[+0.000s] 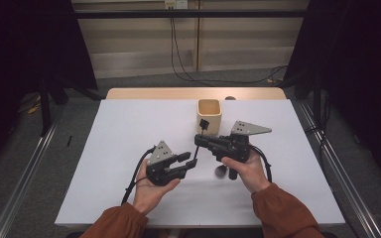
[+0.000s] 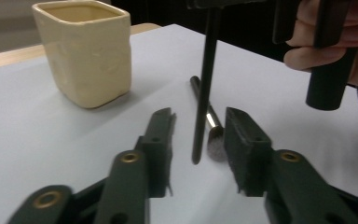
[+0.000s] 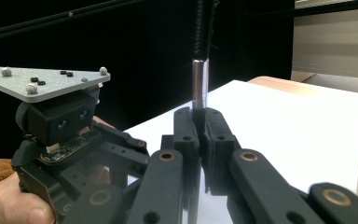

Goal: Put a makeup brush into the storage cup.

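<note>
Handover step: right hand-held gripper clamped on upright makeup brush; left hand-held gripper jaws apart either side of handle — not pressing. Next, likely: carry brush to cup just beyond the right one.

floor: grey carpet | back wall: pale panels | sides: black curtains | cables on floor

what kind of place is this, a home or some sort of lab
Probably a lab or recording booth, not a home: a white-topped table ringed by black curtains, metal floor rails, and cables trailing from a wall socket.
</note>
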The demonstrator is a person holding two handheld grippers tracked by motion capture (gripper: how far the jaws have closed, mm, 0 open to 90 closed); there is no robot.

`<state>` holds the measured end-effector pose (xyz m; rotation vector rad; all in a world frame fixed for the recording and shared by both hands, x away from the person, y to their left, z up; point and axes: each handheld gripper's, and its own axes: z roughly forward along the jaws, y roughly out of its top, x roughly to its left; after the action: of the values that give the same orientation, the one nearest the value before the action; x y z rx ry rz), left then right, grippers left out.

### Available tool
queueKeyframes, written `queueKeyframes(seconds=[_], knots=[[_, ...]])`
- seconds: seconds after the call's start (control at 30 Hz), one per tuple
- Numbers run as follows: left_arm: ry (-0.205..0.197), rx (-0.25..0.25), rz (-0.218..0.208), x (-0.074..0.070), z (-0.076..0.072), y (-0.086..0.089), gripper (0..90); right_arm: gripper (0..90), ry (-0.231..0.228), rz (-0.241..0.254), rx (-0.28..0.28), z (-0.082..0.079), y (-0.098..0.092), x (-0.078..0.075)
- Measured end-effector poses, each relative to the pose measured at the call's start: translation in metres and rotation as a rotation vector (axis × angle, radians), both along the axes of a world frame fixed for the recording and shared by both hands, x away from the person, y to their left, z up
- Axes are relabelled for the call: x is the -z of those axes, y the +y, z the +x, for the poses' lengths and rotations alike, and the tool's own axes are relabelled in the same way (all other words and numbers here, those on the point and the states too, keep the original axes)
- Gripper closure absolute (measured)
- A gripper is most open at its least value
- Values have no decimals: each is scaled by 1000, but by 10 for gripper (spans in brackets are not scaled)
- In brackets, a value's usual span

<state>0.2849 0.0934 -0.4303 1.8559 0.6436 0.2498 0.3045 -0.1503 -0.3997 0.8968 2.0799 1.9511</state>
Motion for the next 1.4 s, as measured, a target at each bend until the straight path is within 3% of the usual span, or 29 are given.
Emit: queueKeyframes(seconds=[0.13, 0.2, 0.43, 0.63, 0.7, 0.87, 1.03, 1.2, 1.3, 1.4], knots=[[21, -18, 26, 2, 2, 5, 472, 859, -1, -1, 2, 0, -1, 0], [31, -23, 21, 2, 3, 7, 447, 859, -1, -1, 0, -1, -2, 0], [32, -61, 51, -1, 3, 12, 207, 859, -2, -7, 6, -1, -5, 0], [54, -86, 15, -5, 4, 19, 105, 859, -9, -7, 28, -1, -11, -1], [37, -89, 29, -6, 4, 22, 57, 859, -11, -6, 36, -1, -13, -2], [28, -98, -18, -9, 2, 37, 43, 859, -14, -4, 42, 0, -17, -3], [22, -151, -57, -11, 4, 57, 39, 859, -24, 0, 64, 0, -22, -6], [2, -215, -65, -12, 3, 69, 40, 859, -39, 2, 91, 3, -28, -8], [-23, -217, -83, -12, 0, 74, 40, 859, -45, -4, 105, 5, -30, -9], [-42, -218, -75, -10, -2, 81, 40, 858, -53, 2, 107, 7, -32, -11]])
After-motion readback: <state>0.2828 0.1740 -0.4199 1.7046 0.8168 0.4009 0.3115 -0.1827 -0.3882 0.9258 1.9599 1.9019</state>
